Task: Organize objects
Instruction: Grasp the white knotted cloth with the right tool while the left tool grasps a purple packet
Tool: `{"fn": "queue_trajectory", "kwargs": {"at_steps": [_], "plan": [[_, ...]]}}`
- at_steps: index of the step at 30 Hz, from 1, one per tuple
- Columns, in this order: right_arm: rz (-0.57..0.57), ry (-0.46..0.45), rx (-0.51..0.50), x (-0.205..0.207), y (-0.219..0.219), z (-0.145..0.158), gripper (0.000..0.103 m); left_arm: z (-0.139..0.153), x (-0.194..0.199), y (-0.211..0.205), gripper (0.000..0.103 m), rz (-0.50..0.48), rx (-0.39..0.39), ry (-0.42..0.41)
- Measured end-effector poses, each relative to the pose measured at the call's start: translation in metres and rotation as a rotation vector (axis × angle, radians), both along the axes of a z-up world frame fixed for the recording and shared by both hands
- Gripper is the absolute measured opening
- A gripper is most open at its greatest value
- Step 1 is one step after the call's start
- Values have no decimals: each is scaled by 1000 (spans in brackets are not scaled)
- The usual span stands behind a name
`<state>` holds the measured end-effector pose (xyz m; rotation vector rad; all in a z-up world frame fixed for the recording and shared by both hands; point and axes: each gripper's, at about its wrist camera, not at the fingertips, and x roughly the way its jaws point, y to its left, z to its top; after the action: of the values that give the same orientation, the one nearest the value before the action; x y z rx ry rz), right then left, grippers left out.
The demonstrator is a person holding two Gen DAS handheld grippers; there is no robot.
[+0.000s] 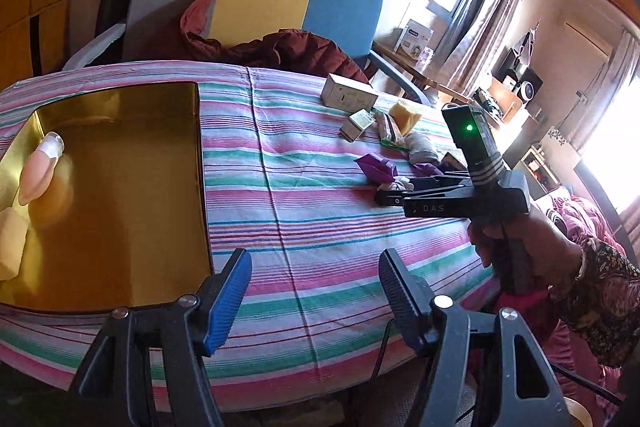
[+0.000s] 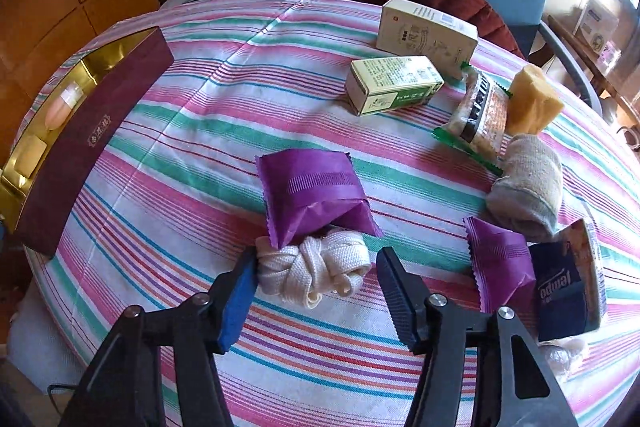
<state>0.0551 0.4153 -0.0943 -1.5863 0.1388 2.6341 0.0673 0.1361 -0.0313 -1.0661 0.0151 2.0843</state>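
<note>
Knotted white cloth strap (image 2: 316, 273) lies on the striped tablecloth (image 2: 168, 131), between the two fingers of the right gripper (image 2: 316, 301). That gripper tilts steeply down toward the table. Its blue-padded finger (image 2: 236, 303) touches the strap's left end; the black ridged finger (image 2: 400, 303) stands just beside the right end with a small gap, so the bundle is bracketed but not yet squeezed or lifted. A purple sachet (image 2: 316, 193) rests against the strap's far edge.

From the left wrist view, a person's hand (image 1: 516, 247) in a dark patterned sleeve (image 1: 604, 291) grips the right gripper's handle, arm reaching in from the right.

The left gripper (image 1: 316, 301) hovers over bare cloth, angled downward, its fingers wide apart with nothing between them. Just to its left sits an open gold-lined box (image 1: 120, 195), holding a pink bottle (image 1: 40, 169) and a pale yellow block (image 1: 12, 247).

Farther across the table lie two cartons (image 2: 394, 85), a green-edged snack packet (image 2: 478, 117), a yellow sponge (image 2: 532, 103), rolled grey socks (image 2: 528, 187), a second purple sachet (image 2: 500, 263) and a dark tissue pack (image 2: 560, 291).
</note>
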Motion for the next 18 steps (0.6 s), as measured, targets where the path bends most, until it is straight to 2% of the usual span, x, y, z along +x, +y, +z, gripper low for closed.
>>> {"fn": "queue_trajectory", "kwargs": {"at_steps": [5,12,18], "plan": [[13,13,-25,2,3,1,50,1,-3,16,67,-24,-26,6],[-63,-1,-100,13,19,4,50,-1,-17,47,67,-57,-59,-14],[-111,-62,-26,29,42,2,50,1,-23,89,73,-122,-87,28]]}}
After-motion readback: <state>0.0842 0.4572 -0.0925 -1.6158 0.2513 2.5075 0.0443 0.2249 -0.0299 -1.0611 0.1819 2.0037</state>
